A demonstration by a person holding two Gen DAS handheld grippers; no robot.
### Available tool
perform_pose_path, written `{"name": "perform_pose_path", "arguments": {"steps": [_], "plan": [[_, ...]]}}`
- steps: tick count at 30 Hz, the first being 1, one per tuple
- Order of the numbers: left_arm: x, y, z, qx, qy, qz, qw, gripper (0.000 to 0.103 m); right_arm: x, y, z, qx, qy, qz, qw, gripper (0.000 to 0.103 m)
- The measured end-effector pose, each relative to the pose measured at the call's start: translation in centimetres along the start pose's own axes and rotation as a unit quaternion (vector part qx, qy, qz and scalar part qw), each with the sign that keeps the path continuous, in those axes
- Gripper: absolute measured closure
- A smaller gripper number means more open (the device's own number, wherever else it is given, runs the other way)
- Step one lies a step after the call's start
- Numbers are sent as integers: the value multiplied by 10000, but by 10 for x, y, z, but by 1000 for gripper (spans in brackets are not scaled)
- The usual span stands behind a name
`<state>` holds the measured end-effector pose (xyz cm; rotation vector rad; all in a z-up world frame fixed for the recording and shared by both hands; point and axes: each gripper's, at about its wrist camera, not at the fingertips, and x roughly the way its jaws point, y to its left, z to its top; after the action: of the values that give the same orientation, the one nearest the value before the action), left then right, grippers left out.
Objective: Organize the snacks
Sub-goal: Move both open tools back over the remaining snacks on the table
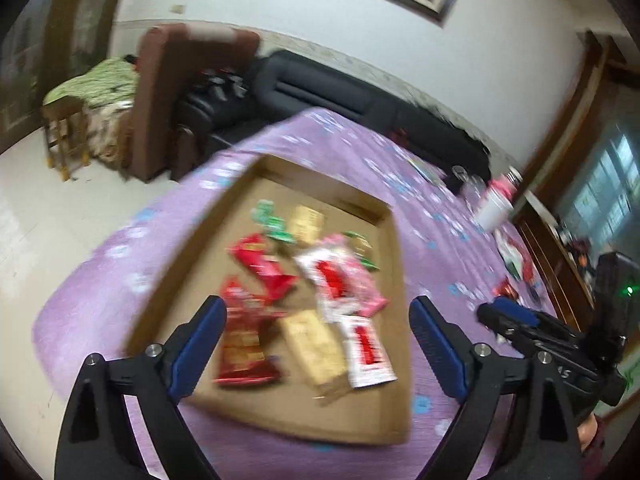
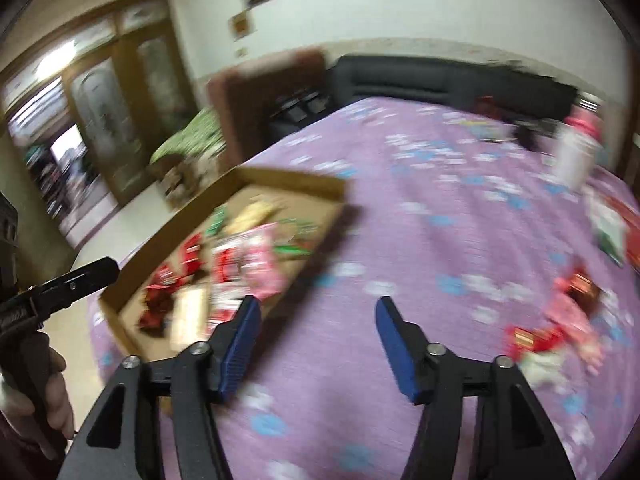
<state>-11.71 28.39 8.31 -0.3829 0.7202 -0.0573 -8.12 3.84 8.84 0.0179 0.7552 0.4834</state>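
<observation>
Both tools gaping, empty: left tool (image 1: 316, 322) above box (image 1: 168, 280); right tool (image 2: 316, 320) should swing toward loose snacks (image 2: 560, 320), descend squarely.

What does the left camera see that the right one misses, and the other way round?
Only the left wrist view shows the right gripper from the side. Only the right wrist view shows loose snack packets lying on the purple cloth and a glass-panelled door. Both show the cardboard tray of snacks, a white cup and a dark sofa.
</observation>
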Motion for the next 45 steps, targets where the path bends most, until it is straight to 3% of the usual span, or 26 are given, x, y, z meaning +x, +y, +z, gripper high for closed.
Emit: {"name": "perform_pose_path", "arguments": {"steps": [4,9,13,18,21,23,31,38,41,45], "plan": [[28,-52,-3,399,337,-517,9973,11,-27,-67,-22,680,-117,-370,9969,31],[72,-123,-22,784,1122,-1166,9837,11,-54,-133,-37,1295,-203,-672,9891,31],[96,-168,-42,1194,1565,-1196,9731,11,-73,-164,-32,1304,-411,-1056,9850,31],[117,-196,-59,1302,1777,-1177,9683,11,-79,-204,-27,1350,-810,-1698,9728,29],[128,-210,-70,1560,1810,-1039,9655,11,-78,-221,-40,1617,-1036,-1776,9652,29],[134,-216,-74,1685,1821,-946,9641,11,-69,-230,-42,1758,-756,-1837,9642,29],[153,-223,-82,1817,1699,-738,9658,11,-61,-233,-41,1806,-692,-1711,9661,29],[152,-219,-85,1865,1565,-899,9657,9,-59,-237,-44,1838,-673,-1946,9612,29],[154,-219,-84,1850,1611,-1132,9628,0,-58,-237,-44,1793,-674,-2192,9567,28],[156,-223,-86,1983,1609,-1073,9609,0,-61,-236,-44,1698,-748,-2515,9499,28]]}}
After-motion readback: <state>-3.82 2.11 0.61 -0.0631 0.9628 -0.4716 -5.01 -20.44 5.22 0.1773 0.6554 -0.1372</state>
